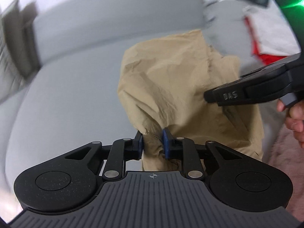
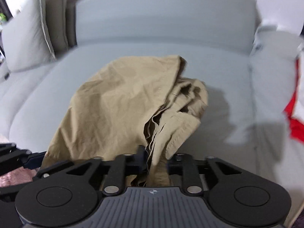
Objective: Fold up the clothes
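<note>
A crumpled tan garment (image 1: 171, 79) lies on a grey sofa seat (image 1: 66, 98), its near end lifted. My left gripper (image 1: 152, 142) is shut on a bunched edge of it, blue pads pressing both sides. In the right wrist view the same tan garment (image 2: 117, 102) spreads over the seat, and my right gripper (image 2: 156, 161) is shut on a gathered fold that runs down between its fingers. The right gripper (image 1: 212, 95) also shows at the right of the left wrist view, over the cloth, with a hand (image 1: 292, 114) behind it. The left gripper's black tip (image 2: 28, 159) shows at the lower left.
The sofa backrest (image 2: 161, 15) runs along the far side, with grey pillows (image 2: 28, 34) at the far left. A red and white cloth (image 2: 296, 114) lies on the right, also visible as red and white cloth (image 1: 266, 36). Pink fuzzy fabric (image 2: 15, 176) sits at the lower left.
</note>
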The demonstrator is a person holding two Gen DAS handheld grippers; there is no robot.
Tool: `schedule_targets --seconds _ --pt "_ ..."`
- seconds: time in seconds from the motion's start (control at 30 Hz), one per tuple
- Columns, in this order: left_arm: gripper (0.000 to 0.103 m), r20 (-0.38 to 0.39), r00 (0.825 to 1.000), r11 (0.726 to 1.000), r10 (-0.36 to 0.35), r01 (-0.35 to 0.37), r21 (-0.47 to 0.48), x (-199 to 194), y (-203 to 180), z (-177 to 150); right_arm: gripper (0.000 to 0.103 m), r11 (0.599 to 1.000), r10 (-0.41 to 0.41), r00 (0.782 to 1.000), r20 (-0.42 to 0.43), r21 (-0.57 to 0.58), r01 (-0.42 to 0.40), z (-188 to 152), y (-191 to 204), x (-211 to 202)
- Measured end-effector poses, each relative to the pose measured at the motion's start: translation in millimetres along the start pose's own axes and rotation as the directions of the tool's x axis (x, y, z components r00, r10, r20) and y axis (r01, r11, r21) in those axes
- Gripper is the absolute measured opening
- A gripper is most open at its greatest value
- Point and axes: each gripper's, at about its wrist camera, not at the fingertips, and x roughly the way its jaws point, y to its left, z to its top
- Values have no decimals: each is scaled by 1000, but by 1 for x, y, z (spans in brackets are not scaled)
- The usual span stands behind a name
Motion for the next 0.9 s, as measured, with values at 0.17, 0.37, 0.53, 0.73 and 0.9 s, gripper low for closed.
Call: schedule_targets --seconds 0.17,0.37,0.53,0.73,0.9 --pt "45 107 994 1000 6 -5 -11 -17 14 -3 54 999 -23 1000 0 -30 23 -4 1 -4" --pt "47 208 978 1000 -21 24 -12 -41 22 -1 69 997 2 990 144 -80 10 -13 -8 -59" --pt "39 171 984 998 -52 55 -14 -41 22 -6 55 991 82 983 164 -121 -63 -30 0 -71" --pt "36 60 997 997 -56 59 -56 -34 14 -20 37 987 107 993 47 -123 -100 -57 8 -49" --pt "36 -24 1000 999 -12 11 -41 -16 -1 -30 36 983 55 998 -33 -175 -60 -74 17 -29"
